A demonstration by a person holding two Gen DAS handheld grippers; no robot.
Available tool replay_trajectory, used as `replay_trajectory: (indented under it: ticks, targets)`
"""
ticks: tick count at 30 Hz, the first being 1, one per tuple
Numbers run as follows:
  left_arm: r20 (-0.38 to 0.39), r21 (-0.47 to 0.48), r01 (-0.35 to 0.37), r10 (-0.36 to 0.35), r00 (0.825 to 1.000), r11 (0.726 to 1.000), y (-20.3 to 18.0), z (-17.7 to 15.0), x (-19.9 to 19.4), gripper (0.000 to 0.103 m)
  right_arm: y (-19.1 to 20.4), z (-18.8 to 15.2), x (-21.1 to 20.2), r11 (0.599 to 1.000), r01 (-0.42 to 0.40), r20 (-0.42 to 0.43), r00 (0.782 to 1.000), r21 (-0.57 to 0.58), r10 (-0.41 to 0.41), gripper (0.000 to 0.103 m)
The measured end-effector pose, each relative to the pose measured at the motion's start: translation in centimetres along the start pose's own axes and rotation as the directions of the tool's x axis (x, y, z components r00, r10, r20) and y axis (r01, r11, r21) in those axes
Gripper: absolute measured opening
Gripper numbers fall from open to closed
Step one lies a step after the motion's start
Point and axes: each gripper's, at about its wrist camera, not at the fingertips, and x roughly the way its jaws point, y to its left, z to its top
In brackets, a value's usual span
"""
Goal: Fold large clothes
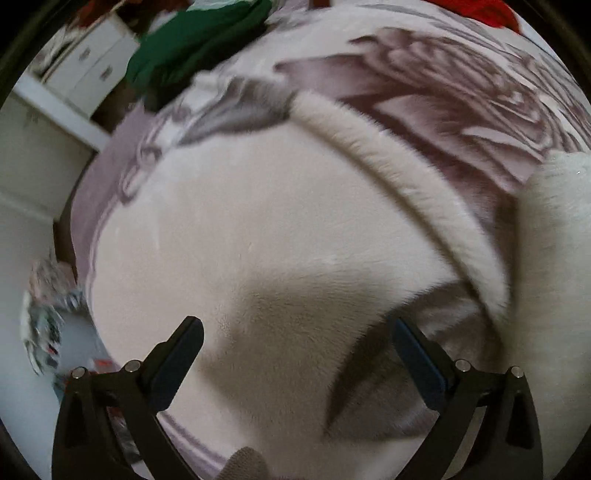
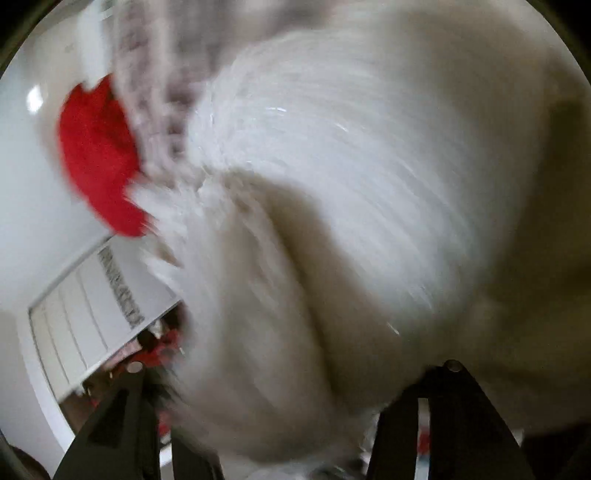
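Note:
A cream fluffy garment (image 1: 258,221) lies spread on a floral bedspread (image 1: 443,81), with a thicker furry band (image 1: 406,177) curving along its far edge. My left gripper (image 1: 295,323) hovers over it, pointing steeply down, jaws wide open and nothing between them. In the blurred right wrist view the same white fluffy garment (image 2: 351,166) fills most of the frame. A bunched fold of it bulges between the arms of my right gripper (image 2: 288,369) and hides both fingertips, so I cannot see whether the pads press on it.
A green garment (image 1: 199,40) and a red one (image 1: 491,11) lie at the far edge of the bed. White drawers (image 1: 92,59) stand beyond the bed at upper left. A red cloth (image 2: 99,147) and a white lined board (image 2: 92,314) show left of the right gripper.

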Motion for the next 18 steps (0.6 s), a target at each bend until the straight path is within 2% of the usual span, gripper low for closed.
replay_trajectory:
  ticks: [2,4,7,8,10,11,15,17,18]
  targets:
    - [0.033,0.046,-0.003,0.001,0.999,0.999,-1.3,-0.8,-1.5,0.103,-1.0,0.6,-0.5,0.995,0.101,-0.063,0.993,0.000,-0.101,0.066]
    - [0.073,0.092,-0.006,-0.001,0.997,0.996,-2.6,-1.2,-2.6,0.103,0.5,1.1,-2.3,0.976,0.195,-0.093,0.975,-0.094,-0.204,0.067]
    - [0.116,0.136,-0.021,0.006,0.993,0.990,-4.6,-2.1,-4.8,0.103,4.6,1.4,-6.0,0.911,0.317,-0.031,0.941,-0.264,-0.336,0.067]
    - [0.124,0.140,-0.027,0.010,0.992,0.990,-5.0,-1.8,-4.9,0.103,7.0,1.4,-7.5,0.877,0.350,0.020,0.931,-0.328,-0.364,0.067]
    - [0.121,0.136,-0.008,-0.008,0.993,0.991,-5.6,-2.0,-4.8,0.103,11.3,1.6,-8.4,0.819,0.371,0.065,0.922,-0.438,-0.383,0.067]
    - [0.111,0.133,0.003,-0.018,0.994,0.991,-6.0,-2.1,-4.6,0.103,13.0,1.7,-8.1,0.797,0.357,0.057,0.924,-0.486,-0.379,0.067]
    - [0.080,0.103,0.036,-0.045,0.996,0.994,-6.6,-2.7,-3.8,0.103,20.3,0.7,-1.7,0.652,0.305,0.026,0.916,-0.695,-0.401,0.067]
    - [0.063,0.088,0.060,-0.065,0.996,0.994,-6.9,-3.0,-3.5,0.103,23.0,0.2,3.3,0.546,0.316,0.036,0.886,-0.776,-0.461,0.067]
    - [0.058,0.080,0.063,-0.068,0.996,0.995,-7.1,-3.2,-3.3,0.103,23.5,0.2,5.7,0.500,0.330,0.040,0.862,-0.800,-0.505,0.067]
